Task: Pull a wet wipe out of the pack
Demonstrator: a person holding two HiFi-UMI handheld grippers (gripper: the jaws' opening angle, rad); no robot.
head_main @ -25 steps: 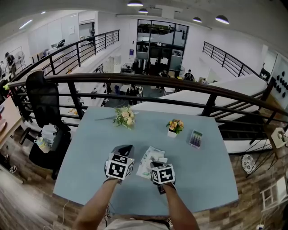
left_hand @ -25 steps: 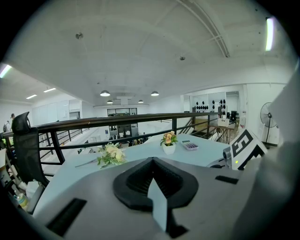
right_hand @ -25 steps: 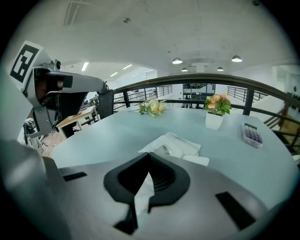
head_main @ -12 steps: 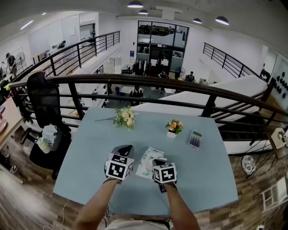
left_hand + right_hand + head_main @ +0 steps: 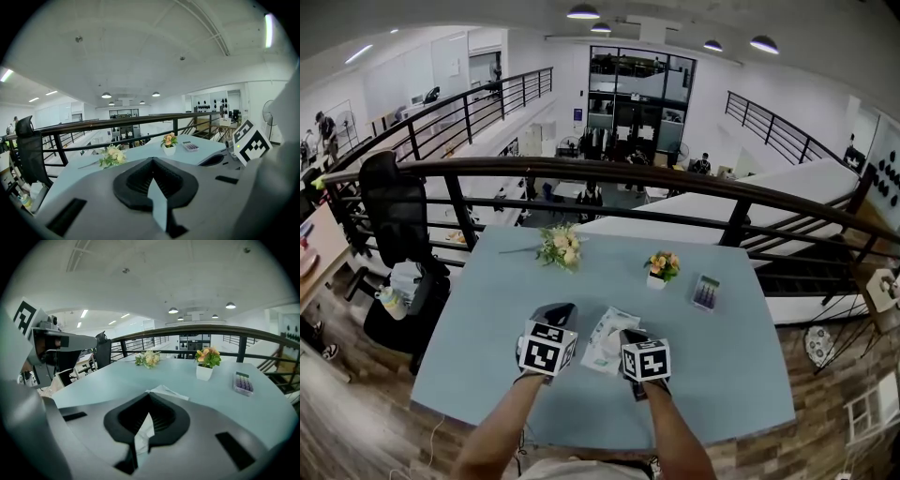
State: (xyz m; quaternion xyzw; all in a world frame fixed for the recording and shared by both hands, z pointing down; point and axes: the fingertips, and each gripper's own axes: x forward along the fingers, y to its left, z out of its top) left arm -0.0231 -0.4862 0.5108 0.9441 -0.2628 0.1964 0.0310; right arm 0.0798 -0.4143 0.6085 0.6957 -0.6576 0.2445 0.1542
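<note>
The wet wipe pack (image 5: 607, 338) lies flat on the light blue table (image 5: 722, 366), between my two grippers. My right gripper (image 5: 630, 337) is over the pack's near right corner, shut on a white wipe (image 5: 143, 434) that is bunched between its black pads. Past its jaws in the right gripper view, the pack (image 5: 167, 392) shows as a white edge. My left gripper (image 5: 559, 312) is to the left of the pack with its jaws together and nothing in them. In the left gripper view (image 5: 152, 161) only a thin sliver of table shows between the pads, and the pack is hidden.
A loose bunch of pale flowers (image 5: 561, 246) lies at the table's far left. A small white pot of orange flowers (image 5: 664, 267) and a flat purple box (image 5: 707, 292) stand at the far right. A black railing (image 5: 581, 167) runs behind the table, and a black chair (image 5: 392, 211) is off its left side.
My right gripper has lifted a little and shifted slightly right, still shut on the wipe. The left gripper and the pack have stayed where they were.
</note>
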